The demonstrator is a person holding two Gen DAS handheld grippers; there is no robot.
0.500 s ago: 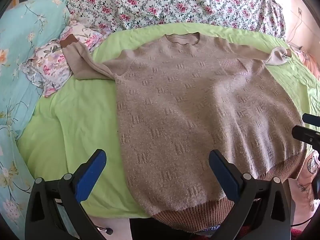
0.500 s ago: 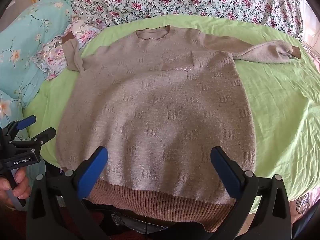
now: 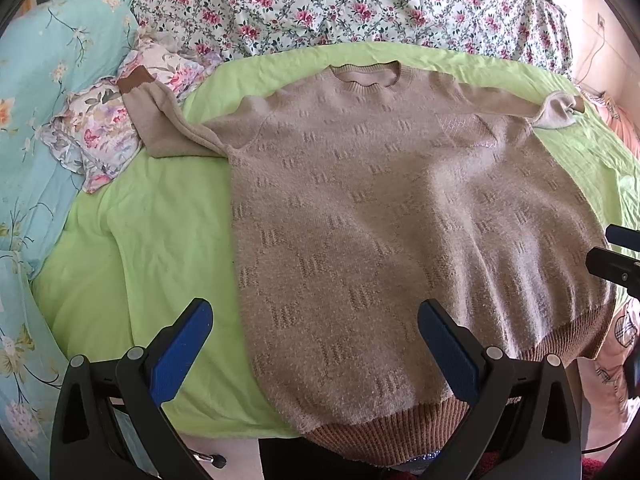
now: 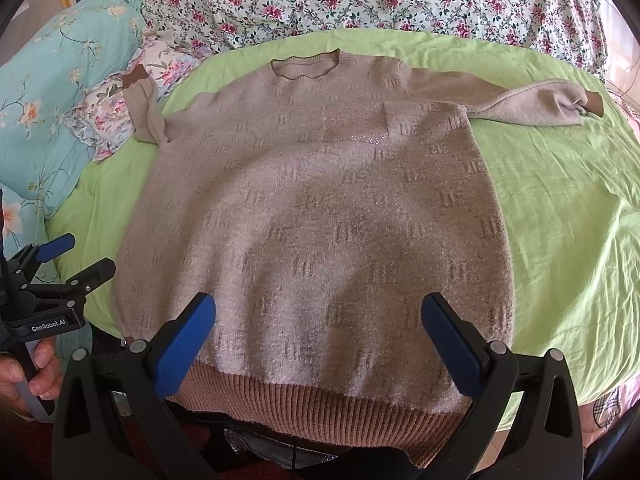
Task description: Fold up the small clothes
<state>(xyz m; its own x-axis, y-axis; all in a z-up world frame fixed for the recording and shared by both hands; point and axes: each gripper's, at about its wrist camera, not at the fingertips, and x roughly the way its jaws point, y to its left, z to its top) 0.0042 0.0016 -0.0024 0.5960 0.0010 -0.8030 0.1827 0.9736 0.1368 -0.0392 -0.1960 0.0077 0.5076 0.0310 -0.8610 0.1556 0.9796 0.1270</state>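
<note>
A beige knitted sweater lies flat and face up on a green sheet, neck away from me, brown ribbed hem at the near edge. It also shows in the right wrist view. Its left sleeve bends up onto a floral cloth; its right sleeve stretches out to the right. My left gripper is open and empty above the hem's left part. My right gripper is open and empty above the hem's middle. Each gripper shows at the edge of the other view.
A pink-flowered quilt lies behind the sweater. A turquoise floral blanket and a small floral cloth lie at the left. The green sheet extends right of the sweater. A hand holds the left gripper.
</note>
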